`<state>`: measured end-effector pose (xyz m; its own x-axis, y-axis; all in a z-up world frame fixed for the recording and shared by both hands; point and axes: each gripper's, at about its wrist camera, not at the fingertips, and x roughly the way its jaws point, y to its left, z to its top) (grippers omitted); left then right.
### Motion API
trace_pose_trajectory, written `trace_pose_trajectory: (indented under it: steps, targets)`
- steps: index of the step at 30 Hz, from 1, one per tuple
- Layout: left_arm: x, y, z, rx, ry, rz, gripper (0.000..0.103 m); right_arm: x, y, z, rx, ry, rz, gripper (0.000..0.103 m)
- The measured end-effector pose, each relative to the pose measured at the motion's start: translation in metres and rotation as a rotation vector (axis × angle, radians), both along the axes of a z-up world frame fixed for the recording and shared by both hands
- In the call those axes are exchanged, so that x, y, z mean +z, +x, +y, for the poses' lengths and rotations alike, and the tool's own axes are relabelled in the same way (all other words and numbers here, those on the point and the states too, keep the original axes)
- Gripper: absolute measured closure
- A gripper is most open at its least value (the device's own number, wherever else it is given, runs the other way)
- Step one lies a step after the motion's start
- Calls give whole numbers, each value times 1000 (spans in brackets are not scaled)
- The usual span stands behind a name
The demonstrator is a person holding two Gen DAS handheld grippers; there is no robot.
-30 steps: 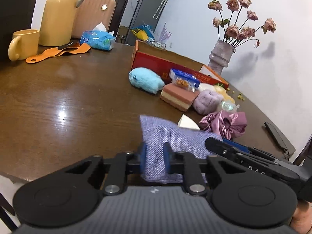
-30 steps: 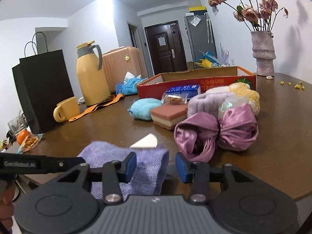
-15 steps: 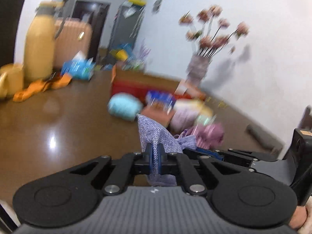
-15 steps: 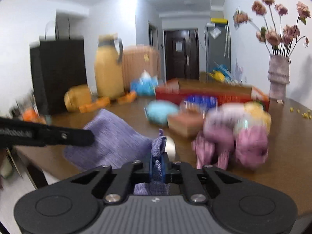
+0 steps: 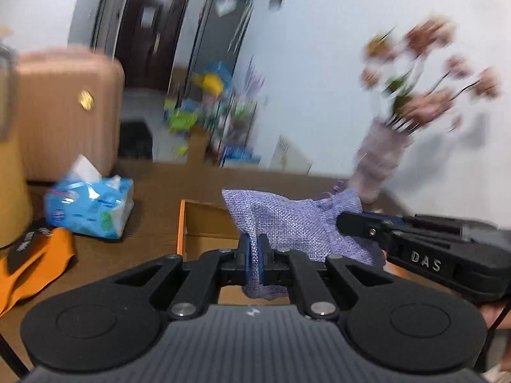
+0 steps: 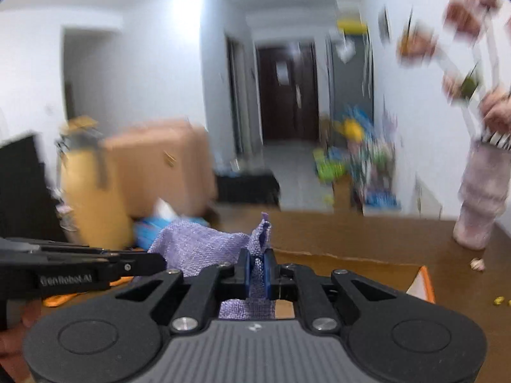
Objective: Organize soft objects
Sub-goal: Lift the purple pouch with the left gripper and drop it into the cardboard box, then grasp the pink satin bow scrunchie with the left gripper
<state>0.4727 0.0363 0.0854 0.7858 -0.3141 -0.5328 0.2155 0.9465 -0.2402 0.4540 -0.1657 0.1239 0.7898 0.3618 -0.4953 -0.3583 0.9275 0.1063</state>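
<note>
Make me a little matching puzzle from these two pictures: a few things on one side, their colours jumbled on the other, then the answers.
Things:
1. woven cloth pouch held by both tongs
2. ribbed hard-shell suitcase
3. soft pack of tissues
4. tall jug beside the suitcase

Colours:
A. blue and white
B. yellow
C. lilac
D. peach pink

Pairs: 1-C, 2-D, 3-A, 4-B

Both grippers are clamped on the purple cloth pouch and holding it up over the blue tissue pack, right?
Not quite. Both the left gripper and the right gripper are shut on the purple cloth pouch, but it hangs over the open cardboard box, as the left wrist view shows; the tissue pack sits off to the side.
</note>
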Motion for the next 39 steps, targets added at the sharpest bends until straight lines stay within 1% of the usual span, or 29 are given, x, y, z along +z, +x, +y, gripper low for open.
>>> trace_pose_trajectory:
  steps: [2,4,5,6,7,8,9,10,11,13,15,16,18,19,20,22,23,25,28,31,33,35,36,39]
  targets:
    - [-26,52,-8,6,53,87,94,-20,55,5,-39,-12,103,95]
    - [-45,79,-13,25,120,115,92,-44,101,11,-49,-8,219,92]
    - [-52,90,-15,14,156,113,83,-58,122,14,-52,-10,281,91]
    - [-56,97,-14,28,179,107,71,-69,135,18,-63,-16,319,89]
    - [-58,99,-11,50,181,93,65,-78,142,22,-71,-26,340,87]
    - [-58,100,-8,52,166,79,56,-84,146,25,-66,-39,360,84]
    - [-56,99,-3,32,144,71,50,-88,146,28,-57,-37,369,80]
    - [-55,98,-1,24,138,69,48,-89,145,27,-49,-17,362,69]
    - [-52,95,1,32,138,62,45,-88,143,25,-49,-5,353,65]
    - [-43,88,4,50,161,34,43,-78,134,20,-65,4,325,65]
    - [-26,74,3,59,172,18,40,-59,129,7,-70,14,293,65]
    - [-18,66,5,58,173,10,39,-46,122,1,-72,17,273,63]
    - [7,44,6,67,187,-21,30,-14,97,-14,-68,24,218,55]
    - [19,30,8,75,196,-43,28,1,82,-22,-66,27,188,48]
    - [32,15,10,81,200,-66,24,17,64,-32,-67,24,155,44]
    - [55,-15,14,85,206,-107,21,45,33,-49,-72,8,101,40]
    - [63,-29,16,89,212,-123,19,58,14,-59,-76,4,75,35]
    - [80,-63,19,102,219,-163,16,78,-19,-75,-84,3,37,30]
    - [97,-102,18,120,238,-204,15,98,-71,-99,-107,3,-17,28]
    - [103,-140,16,127,232,-226,12,104,-112,-113,-124,4,-55,27]
    - [95,-170,14,135,226,-240,10,97,-146,-120,-126,19,-90,27]
    - [79,-206,12,141,232,-264,9,82,-182,-122,-107,29,-136,24]
    - [68,-223,10,136,230,-284,7,72,-198,-119,-103,33,-159,24]
    - [29,-273,9,118,212,-327,6,34,-255,-118,-93,38,-213,23]
